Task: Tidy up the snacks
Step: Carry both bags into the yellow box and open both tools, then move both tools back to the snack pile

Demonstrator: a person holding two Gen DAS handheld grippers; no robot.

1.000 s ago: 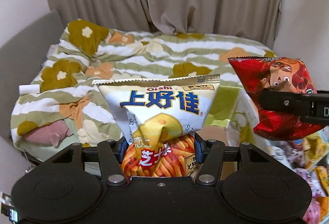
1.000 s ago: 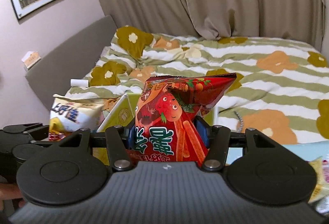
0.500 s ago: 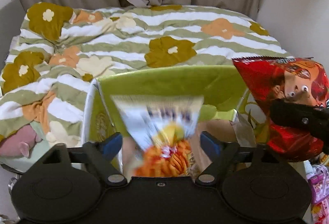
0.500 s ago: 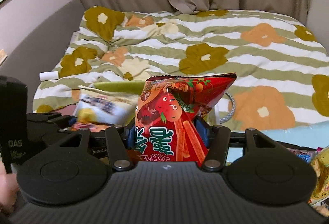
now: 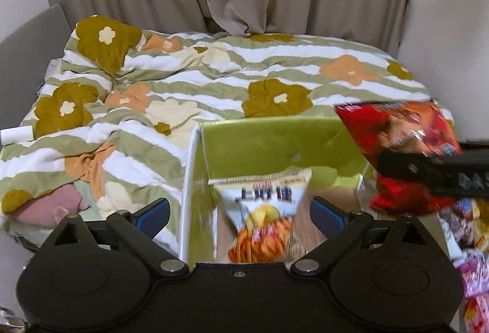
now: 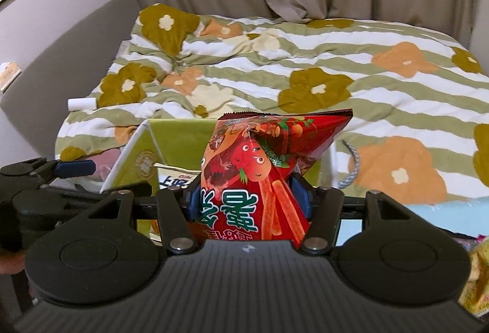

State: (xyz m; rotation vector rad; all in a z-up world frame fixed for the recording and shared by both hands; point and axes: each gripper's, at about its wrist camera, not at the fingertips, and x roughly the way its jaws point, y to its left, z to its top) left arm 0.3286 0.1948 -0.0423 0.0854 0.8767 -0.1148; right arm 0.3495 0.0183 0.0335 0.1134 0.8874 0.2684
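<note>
the white-and-yellow snack bag point(image 5: 262, 210) sits inside the green box point(image 5: 275, 143), its long axis upright with the crimped top seal uppermost and the printed front toward the left camera; its outline is blurred. the left gripper point(image 5: 241, 210) stands spread wide on either side of it, its blue pads point(image 5: 152, 215) clear of the bag. to the right, the red snack bag point(image 6: 262, 171) is upright too, serrated seal on top and wider than its pinched lower part, with large green characters reading upside down. the right gripper point(image 6: 247, 198) is pinching it at the lower half, above the right edge of the box. beyond the box lies a bed with a striped floral duvet point(image 5: 214, 73), and more snack packets point(image 5: 470, 229) lie at the far right.
</note>
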